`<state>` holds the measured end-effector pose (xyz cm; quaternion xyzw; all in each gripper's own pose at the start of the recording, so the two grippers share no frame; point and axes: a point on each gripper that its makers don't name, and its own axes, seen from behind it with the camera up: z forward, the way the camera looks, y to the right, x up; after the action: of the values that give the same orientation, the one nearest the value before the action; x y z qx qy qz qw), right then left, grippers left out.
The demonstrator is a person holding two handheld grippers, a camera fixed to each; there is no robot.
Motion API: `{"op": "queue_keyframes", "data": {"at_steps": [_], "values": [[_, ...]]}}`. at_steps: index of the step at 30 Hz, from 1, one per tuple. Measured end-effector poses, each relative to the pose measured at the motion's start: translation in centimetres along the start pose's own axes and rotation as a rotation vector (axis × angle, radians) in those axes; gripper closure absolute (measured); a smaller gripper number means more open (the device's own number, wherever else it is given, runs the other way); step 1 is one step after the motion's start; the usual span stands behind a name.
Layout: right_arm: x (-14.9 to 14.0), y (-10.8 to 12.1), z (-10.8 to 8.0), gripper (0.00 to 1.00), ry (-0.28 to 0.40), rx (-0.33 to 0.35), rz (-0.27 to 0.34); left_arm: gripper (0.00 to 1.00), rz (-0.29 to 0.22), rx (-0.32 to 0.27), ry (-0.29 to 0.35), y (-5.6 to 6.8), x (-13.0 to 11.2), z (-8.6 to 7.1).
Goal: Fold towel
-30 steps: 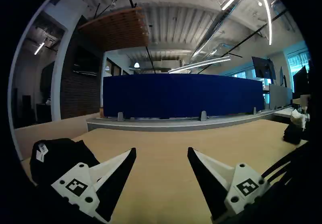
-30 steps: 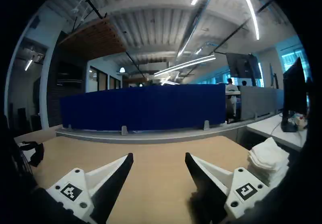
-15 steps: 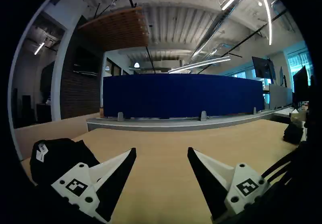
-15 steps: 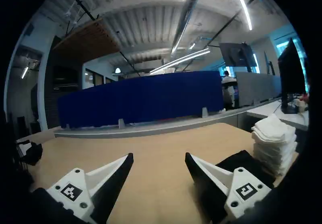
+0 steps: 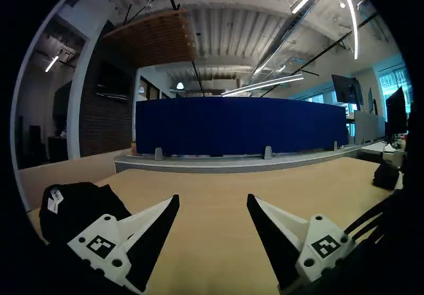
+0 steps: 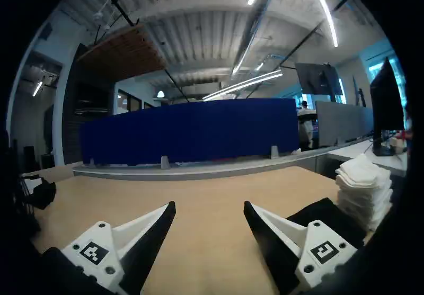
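Note:
In the left gripper view, my left gripper (image 5: pixel 212 205) stands open low over the wooden table (image 5: pixel 222 194), nothing between its fingers. A heap of black towels (image 5: pixel 79 205) with a white tag lies just left of its left finger. In the right gripper view, my right gripper (image 6: pixel 209 210) is open and empty over the same table (image 6: pixel 201 199). A black towel (image 6: pixel 323 213) lies flat behind its right finger, and a stack of folded white towels (image 6: pixel 364 189) stands beside it at the right edge. A dark bundle (image 6: pixel 42 193) sits far left.
A long blue partition (image 5: pixel 238 125) on a grey rail closes off the table's far side. Another dark object (image 5: pixel 386 174) sits at the table's right end in the left gripper view. Monitors (image 6: pixel 384 104) stand on desks to the right, a person beyond.
The right gripper has swung and lifted a little, bringing the black towel and more of the white stack into its view. The left gripper has stayed still.

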<state>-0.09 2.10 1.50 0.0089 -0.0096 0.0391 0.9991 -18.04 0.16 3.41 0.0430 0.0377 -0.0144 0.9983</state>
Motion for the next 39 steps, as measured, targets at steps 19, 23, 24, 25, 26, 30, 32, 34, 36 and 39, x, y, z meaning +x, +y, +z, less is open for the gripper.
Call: {"op": "queue_keyframes", "data": {"at_steps": [19, 23, 24, 25, 26, 30, 32, 34, 36, 39], "values": [[-0.21, -0.54, -0.23, 0.00, 0.017, -0.007, -0.076, 0.06, 0.000, 0.000, 0.000, -0.02, 0.07, 0.08], [-0.17, -0.41, -0.20, 0.00, 0.017, -0.012, -0.078, 0.06, 0.000, 0.000, 0.000, -0.01, 0.04, 0.11], [-0.20, -0.41, -0.20, 0.00, 0.017, -0.012, -0.078, 0.06, 0.000, 0.000, 0.000, -0.01, 0.03, 0.12], [-0.24, -0.42, -0.20, 0.00, 0.017, -0.012, -0.077, 0.06, 0.000, 0.000, 0.000, 0.00, 0.02, 0.12], [-0.28, -0.42, -0.19, 0.00, 0.017, -0.011, -0.077, 0.06, 0.000, 0.000, 0.000, 0.01, 0.01, 0.13], [-0.31, -0.45, -0.20, 0.00, 0.017, -0.011, -0.077, 0.06, 0.000, 0.000, 0.000, -0.03, 0.03, 0.14], [-0.27, -0.45, -0.16, 0.00, 0.017, -0.011, -0.077, 0.06, 0.000, 0.000, 0.000, -0.04, 0.05, 0.14], [-0.24, -0.43, -0.13, 0.00, 0.017, -0.011, -0.077, 0.06, 0.000, 0.000, 0.000, -0.03, 0.04, 0.13], [-0.22, -0.42, -0.11, 0.00, 0.017, -0.011, -0.077, 0.06, 0.000, 0.000, 0.000, -0.03, 0.02, 0.14], [-0.21, -0.40, -0.11, 0.00, 0.017, -0.011, -0.077, 0.06, 0.000, 0.000, 0.000, -0.07, -0.05, 0.18]]}}
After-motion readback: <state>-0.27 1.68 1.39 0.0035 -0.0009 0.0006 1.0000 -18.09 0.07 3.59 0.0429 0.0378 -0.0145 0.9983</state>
